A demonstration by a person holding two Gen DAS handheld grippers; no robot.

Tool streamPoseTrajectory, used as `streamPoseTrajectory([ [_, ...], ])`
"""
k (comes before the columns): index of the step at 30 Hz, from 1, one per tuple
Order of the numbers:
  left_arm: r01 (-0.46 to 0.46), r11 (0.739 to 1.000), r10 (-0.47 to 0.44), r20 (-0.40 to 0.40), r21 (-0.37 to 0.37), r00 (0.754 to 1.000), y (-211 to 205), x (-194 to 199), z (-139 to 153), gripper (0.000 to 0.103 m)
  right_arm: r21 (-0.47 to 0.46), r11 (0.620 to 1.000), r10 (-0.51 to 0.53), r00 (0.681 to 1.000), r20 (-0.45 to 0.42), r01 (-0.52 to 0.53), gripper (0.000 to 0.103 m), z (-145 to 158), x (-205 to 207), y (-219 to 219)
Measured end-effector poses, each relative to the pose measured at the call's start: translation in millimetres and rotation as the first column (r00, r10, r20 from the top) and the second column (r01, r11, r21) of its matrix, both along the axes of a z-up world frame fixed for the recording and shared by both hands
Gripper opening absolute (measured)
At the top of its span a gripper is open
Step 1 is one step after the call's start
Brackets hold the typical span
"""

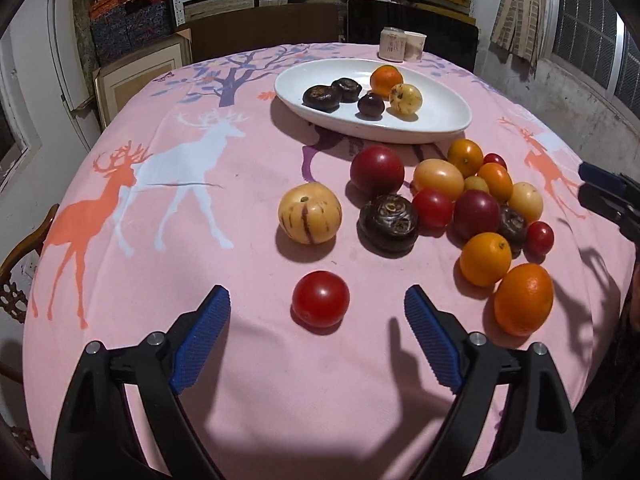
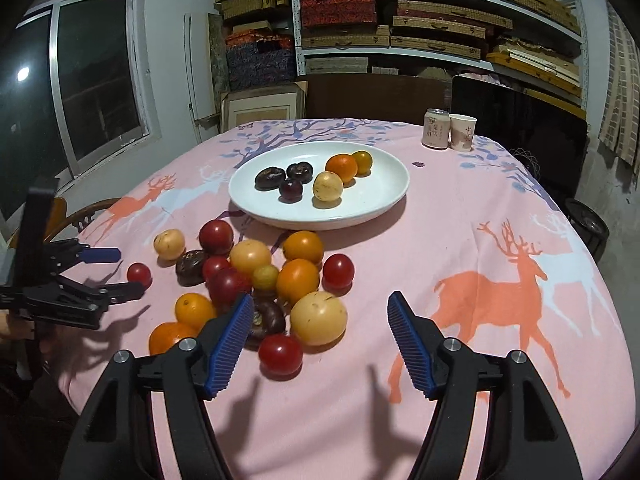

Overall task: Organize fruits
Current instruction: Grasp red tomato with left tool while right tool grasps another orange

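Right wrist view: both grippers hang with jaws apart and nothing between them over a table of loose fruit.

Left gripper (image 1: 317, 312) spreads its blue pads either side of a red tomato (image 1: 320, 299) without touching it; right gripper (image 2: 320, 314) stands open over bare tablecloth (image 2: 480, 208), a pink one printed with deer, with the fruit heap (image 2: 256, 280) at its ten o'clock. White dish (image 2: 384, 196) at twelve o'clock holds six pieces: three dark ones, two oranges, one pale yellow. Beyond it, at one o'clock, a can (image 2: 435, 128) and a paper cup (image 2: 463, 132) stand touching; both carry Chinese characters, too small to read with certainty. On the shelves behind, the boxes show no legible writing.
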State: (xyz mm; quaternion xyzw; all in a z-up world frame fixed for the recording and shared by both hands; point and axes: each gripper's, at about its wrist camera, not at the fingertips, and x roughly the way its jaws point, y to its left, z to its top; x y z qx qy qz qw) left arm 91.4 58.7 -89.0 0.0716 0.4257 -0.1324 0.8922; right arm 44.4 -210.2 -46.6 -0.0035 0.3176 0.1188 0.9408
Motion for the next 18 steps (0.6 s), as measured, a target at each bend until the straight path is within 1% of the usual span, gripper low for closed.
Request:
streamPoseTrajectory([
  [2, -0.012, 1.0, 0.012, 0.007, -0.002, 1.0, -4, 5, -4, 0.087, -0.001, 1.0, 0.01, 1.0, 0.004, -0.01, 0.07, 2, -7, 5],
  [3, -0.021, 1.0, 0.021, 0.011, 0.003, 1.0, -5, 7, -6, 0.08, -0.01, 1.0, 0.018, 1.0, 0.007, -0.018, 0.07, 3, -10, 9],
  [4, -0.02, 1.0, 0.021, -0.002, 0.006, 1.0, -6, 9, -9, 0.057, -0.02, 0.999, 0.028, 1.0, 0.01, -0.027, 0.07, 3, -14, 12],
  [5, -0.015, 1.0, 0.015, -0.018, 0.005, 1.0, -7, 12, -11, 0.05, -0.033, 0.999, 0.043, 0.999, 0.015, -0.042, 0.07, 4, -18, 16],
  [6, -0.016, 1.0, 0.016, -0.002, -0.006, 1.0, -6, 9, -10, 0.048, -0.04, 0.998, 0.057, 0.998, 0.016, -0.056, 0.07, 3, -22, 19],
  [7, -0.002, 1.0, 0.002, 0.018, -0.019, 1.0, -5, 7, -8, 0.036, -0.045, 0.996, 0.078, 0.997, 0.012, -0.078, 0.07, 2, -24, 23],
  [8, 0.008, 1.0, -0.007, 0.024, -0.02, 1.0, -6, 5, -8, 0.029, -0.044, 0.993, 0.11, 0.994, -0.003, -0.11, 0.07, -1, -25, 26],
  [10, 0.013, 0.999, -0.011, 0.055, -0.031, 0.998, -6, 1, -6, 0.029, -0.003, 0.983, 0.183, 0.982, -0.042, -0.183, 0.07, -8, -26, 33],
  [13, 0.007, 0.999, -0.004, 0.069, -0.054, 0.998, -3, -1, -3, 0.028, 0.047, 0.962, 0.272, 0.957, -0.103, -0.269, 0.07, -19, -23, 46],
  [18, 0.007, 0.998, -0.003, 0.069, -0.061, 0.998, -2, -1, -3, 0.028, 0.045, 0.952, 0.306, 0.942, -0.14, -0.303, 0.069, -30, -18, 69],
])
